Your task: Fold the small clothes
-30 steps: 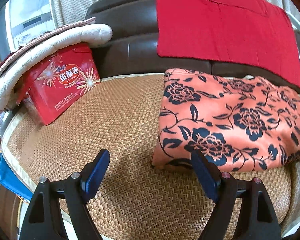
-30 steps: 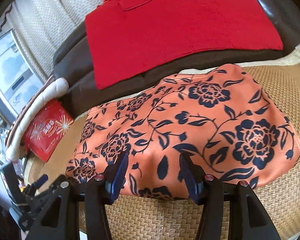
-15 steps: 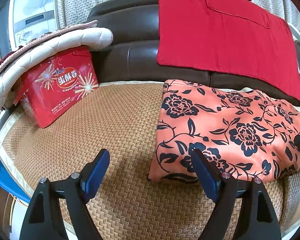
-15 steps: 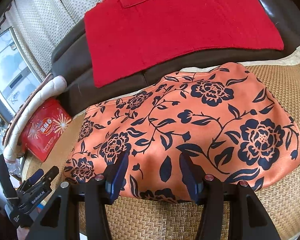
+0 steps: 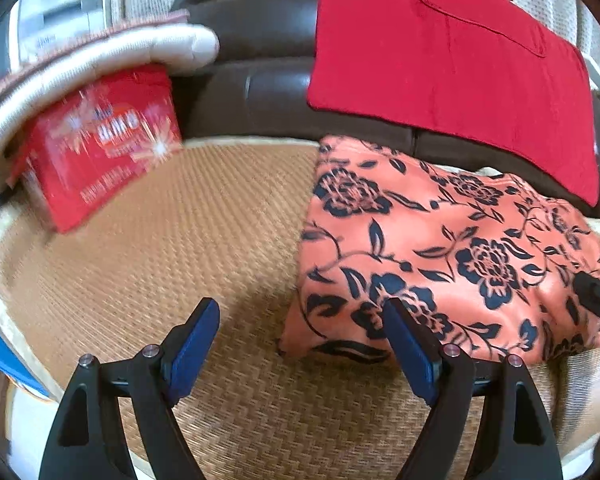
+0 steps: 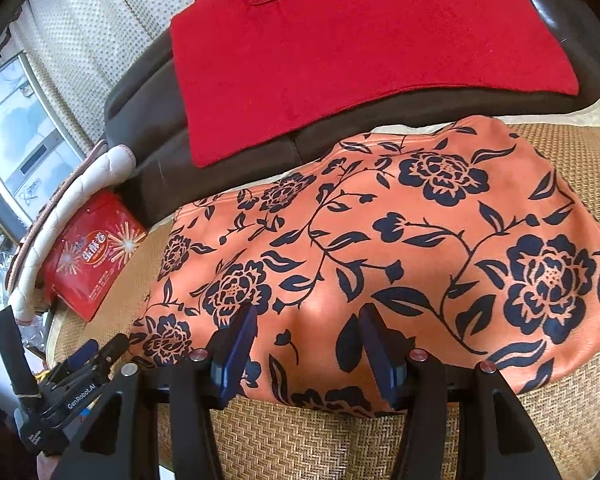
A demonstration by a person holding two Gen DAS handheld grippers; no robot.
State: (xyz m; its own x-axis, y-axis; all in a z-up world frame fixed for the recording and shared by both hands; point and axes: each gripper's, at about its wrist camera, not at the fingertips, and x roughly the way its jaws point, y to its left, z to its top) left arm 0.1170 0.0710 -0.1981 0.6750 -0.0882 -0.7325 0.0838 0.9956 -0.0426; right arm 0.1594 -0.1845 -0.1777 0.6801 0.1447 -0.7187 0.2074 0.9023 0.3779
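Floral garment laid flat on woven mat, frame centre, likely folded once. Right gripper held spread over near edge, left gripper spread at corner, nothing pinched.

Left gripper nearer floral garment now.
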